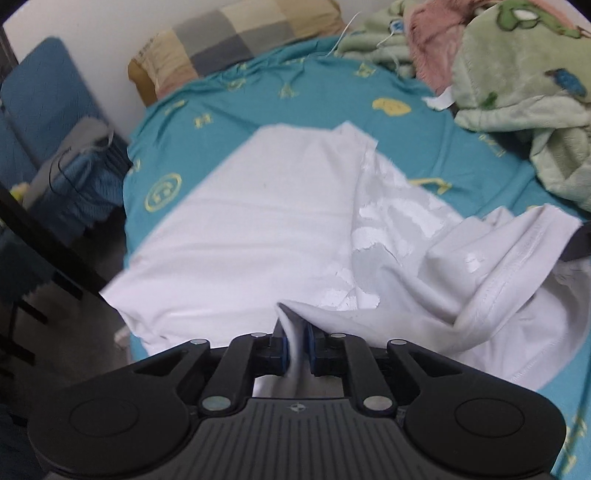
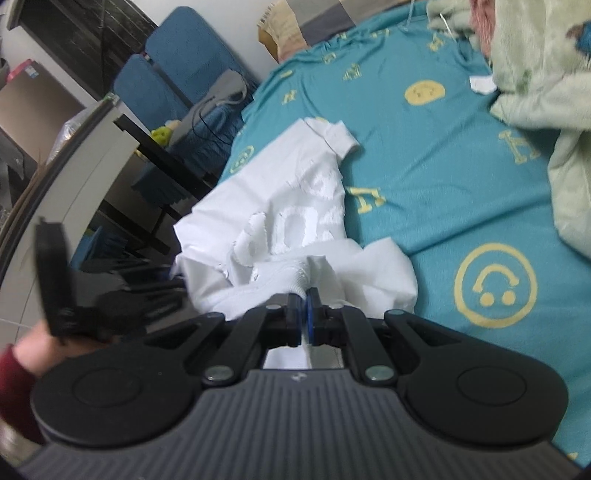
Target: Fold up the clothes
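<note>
White shirt lies partly flat, partly bunched, on the teal bed sheet, near its left edge. My left gripper pinches a raised fold of it between the blue pads, and my right gripper is clenched on another bunched part of the same cloth. Behind it, a green blanket is heaped by a checked pillow, with blue chairs beside the bed.

Left hand-held gripper: black linkage arms, silver pivot screws, blue finger pads, grey ribbed housing with small emblem. Right hand-held gripper: same build. Dark red sleeve at cuff.
</note>
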Demonstrator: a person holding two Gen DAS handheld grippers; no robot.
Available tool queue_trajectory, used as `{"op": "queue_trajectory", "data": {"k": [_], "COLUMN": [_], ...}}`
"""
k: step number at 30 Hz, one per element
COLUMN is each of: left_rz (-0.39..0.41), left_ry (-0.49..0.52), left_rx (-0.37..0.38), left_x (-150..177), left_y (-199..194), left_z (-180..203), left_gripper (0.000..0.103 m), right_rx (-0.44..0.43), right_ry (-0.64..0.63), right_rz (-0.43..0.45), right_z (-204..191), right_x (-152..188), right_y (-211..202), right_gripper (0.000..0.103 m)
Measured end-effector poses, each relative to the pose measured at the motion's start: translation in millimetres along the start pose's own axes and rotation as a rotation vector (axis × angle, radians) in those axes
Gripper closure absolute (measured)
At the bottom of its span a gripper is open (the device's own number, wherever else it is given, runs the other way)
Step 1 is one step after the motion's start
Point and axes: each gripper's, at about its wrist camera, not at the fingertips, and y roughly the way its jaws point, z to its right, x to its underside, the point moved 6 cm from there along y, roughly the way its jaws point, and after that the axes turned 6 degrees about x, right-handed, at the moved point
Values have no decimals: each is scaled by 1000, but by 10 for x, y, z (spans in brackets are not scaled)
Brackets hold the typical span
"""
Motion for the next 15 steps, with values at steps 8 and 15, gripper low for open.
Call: {"op": "queue_trajectory", "data": {"k": [8,15], "left_rz": [195,285], "left_ry": [-213,-304], "left_rx": [-41,77], "left_x": [333,459], "left_y": [-693,-916], "left_z": [-36,566], "left_gripper": [47,31], "right_rx": [-8,-55], "right_ry": [19,17], "right_rz": [16,41], "right_z": [-22,-100], "right_x": [-25,-14], "right_y": [-17,-154], "right_gripper": [97,97]}}
